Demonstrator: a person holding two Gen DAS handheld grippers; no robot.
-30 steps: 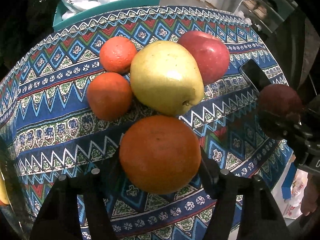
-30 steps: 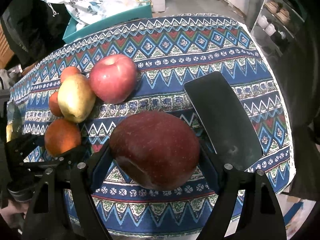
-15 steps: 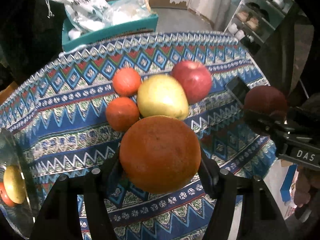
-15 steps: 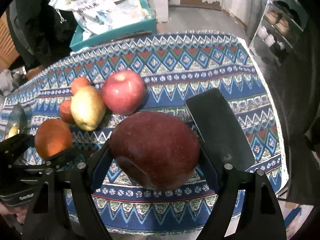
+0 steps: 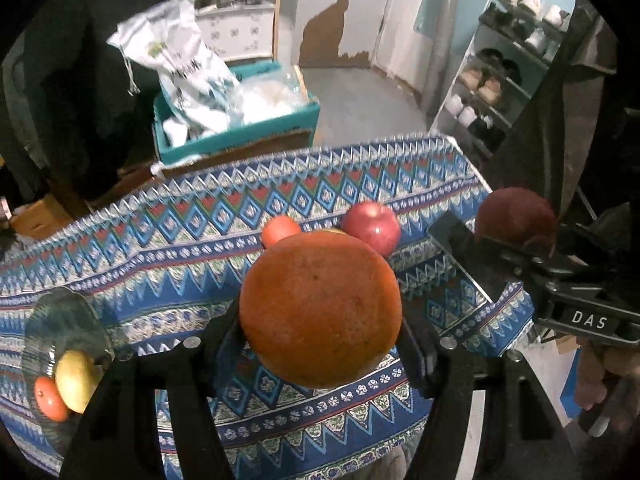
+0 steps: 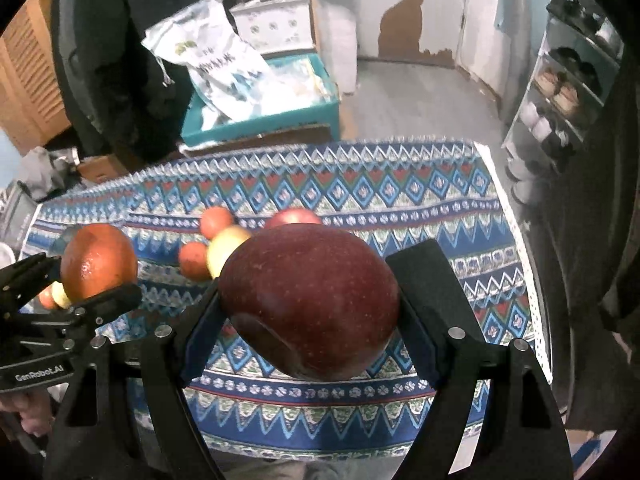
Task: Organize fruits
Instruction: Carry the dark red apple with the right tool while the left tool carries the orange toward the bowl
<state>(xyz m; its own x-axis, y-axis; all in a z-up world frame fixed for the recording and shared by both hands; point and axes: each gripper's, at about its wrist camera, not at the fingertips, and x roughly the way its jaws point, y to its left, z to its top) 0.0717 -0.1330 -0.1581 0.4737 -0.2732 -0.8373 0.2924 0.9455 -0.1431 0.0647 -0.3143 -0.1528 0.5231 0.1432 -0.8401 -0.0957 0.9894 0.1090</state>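
Orange and rough-skinned, the large round orange (image 5: 320, 308) sits clamped between the black fingers of the left gripper (image 5: 320, 340), the jaws parted only as wide as the fruit and pressing on both its sides. The right gripper (image 6: 310, 320) holds a big dark red apple (image 6: 310, 304) the same way, gripped at its widest part, which seems the safest hold on something so round and smooth.

Both fruits hang clear above the blue patterned tablecloth (image 6: 400, 188), presumably lifted for carrying to wherever they belong. A likely goal is the clear glass bowl (image 5: 60, 320) at the cloth's left edge, which already holds a small yellow fruit (image 5: 76, 380) and a small orange one (image 5: 50, 398); its rim is hard to make out in the left wrist view.

Beyond the orange, near the cloth's middle, lie a bright red apple (image 5: 372, 226), a yellow pear (image 6: 228, 248) and two small tangerines (image 6: 216, 220), huddled together. A flat black tray (image 6: 436, 280) lies on the cloth to the right of them.
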